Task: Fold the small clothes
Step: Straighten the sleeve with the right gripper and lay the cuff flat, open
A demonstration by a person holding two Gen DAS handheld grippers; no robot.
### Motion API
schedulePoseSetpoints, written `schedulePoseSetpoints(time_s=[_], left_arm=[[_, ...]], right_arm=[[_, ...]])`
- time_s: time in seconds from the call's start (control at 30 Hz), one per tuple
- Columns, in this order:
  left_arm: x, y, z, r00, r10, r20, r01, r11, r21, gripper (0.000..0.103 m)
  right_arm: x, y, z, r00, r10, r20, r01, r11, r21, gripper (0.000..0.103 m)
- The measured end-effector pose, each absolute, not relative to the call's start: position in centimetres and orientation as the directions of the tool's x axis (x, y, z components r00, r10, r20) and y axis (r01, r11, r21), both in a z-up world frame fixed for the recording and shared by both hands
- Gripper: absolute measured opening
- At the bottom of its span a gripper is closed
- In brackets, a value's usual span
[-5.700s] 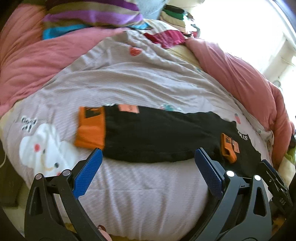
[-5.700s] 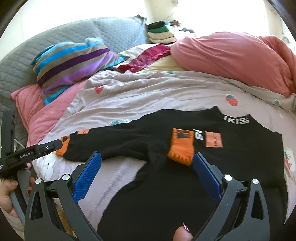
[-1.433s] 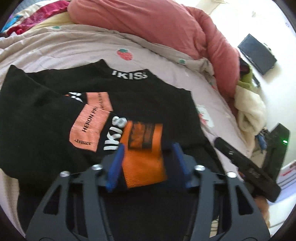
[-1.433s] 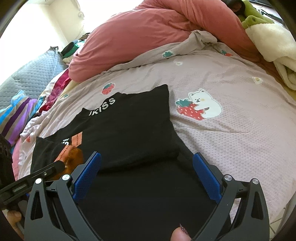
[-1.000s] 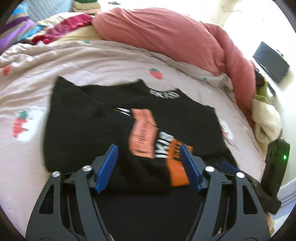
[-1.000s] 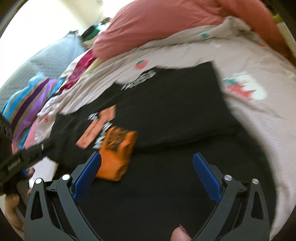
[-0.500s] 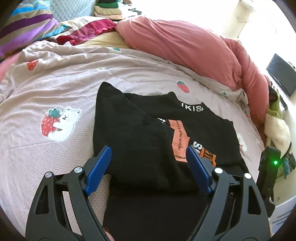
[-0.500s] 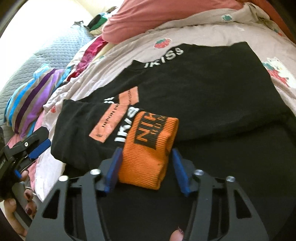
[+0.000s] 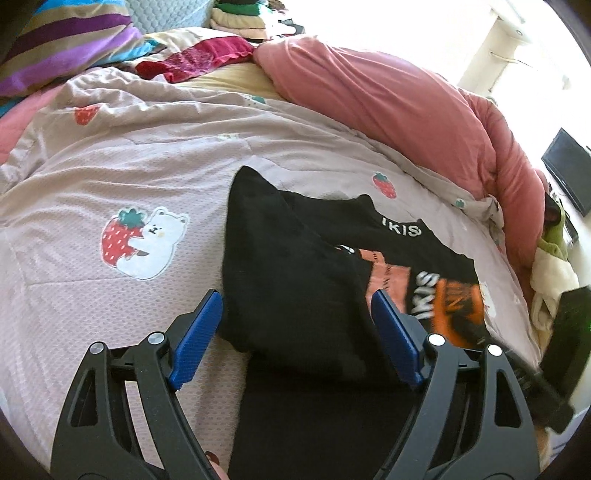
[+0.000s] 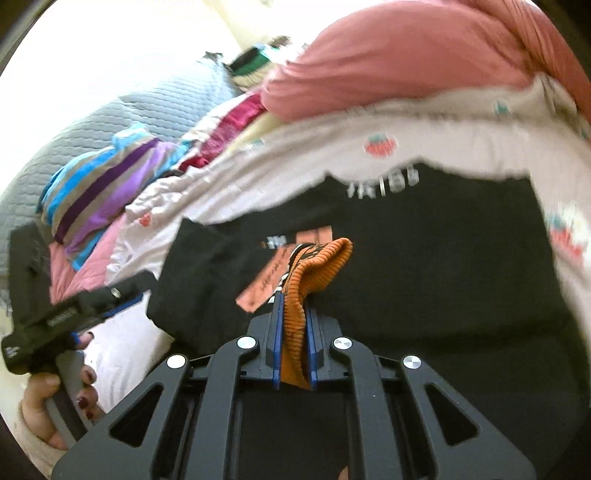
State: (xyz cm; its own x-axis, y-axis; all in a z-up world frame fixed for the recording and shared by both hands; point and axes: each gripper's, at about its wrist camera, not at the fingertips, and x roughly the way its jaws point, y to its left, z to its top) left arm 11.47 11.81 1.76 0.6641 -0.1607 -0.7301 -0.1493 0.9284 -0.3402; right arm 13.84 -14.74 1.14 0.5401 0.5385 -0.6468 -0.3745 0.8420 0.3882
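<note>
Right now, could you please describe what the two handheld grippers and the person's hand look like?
Both are alike: the left gripper and the right gripper have black skeletal frames with triangular cut-outs, silver round pivot bolts and flat blue textured pads. Seen from the right wrist, the left one's black body carries white lettering too blurred to read, with a grey handle. The hand holding it has dark red nail polish and a pale fuzzy sleeve cuff.

The sweater [image 9: 295, 280] lies flat on the bedspread [image 9: 110, 177], its sleeve folded across the chest. Behind it a bunched duvet [image 9: 388, 99] runs along the far side. A striped pillow [image 10: 99, 188] sits to the left (beside a quilted headboard [image 10: 74, 129]), with stacked clothes [image 9: 240, 18] farther back.
</note>
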Motion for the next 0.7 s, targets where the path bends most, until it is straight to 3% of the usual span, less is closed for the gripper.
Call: schedulePoseSetpoints(time_s=[0.3, 0.7], left_arm=[[11.3, 12.3, 1.9, 0.668, -0.152, -0.728, -0.169, 0.923, -0.347, 0.075], [12.1, 10.9, 1.5, 0.656, -0.162, -0.737, -0.144, 0.932, -0.333, 0.075]], right_arm=[[15.6, -17.4, 6.6, 0.693, 0.435, -0.574, -0.389, 0.897, 0.211, 0.009], [17.3, -22.7, 4.0, 0.743, 0.276, -0.610, -0.244, 0.960, 0.138, 0.009]])
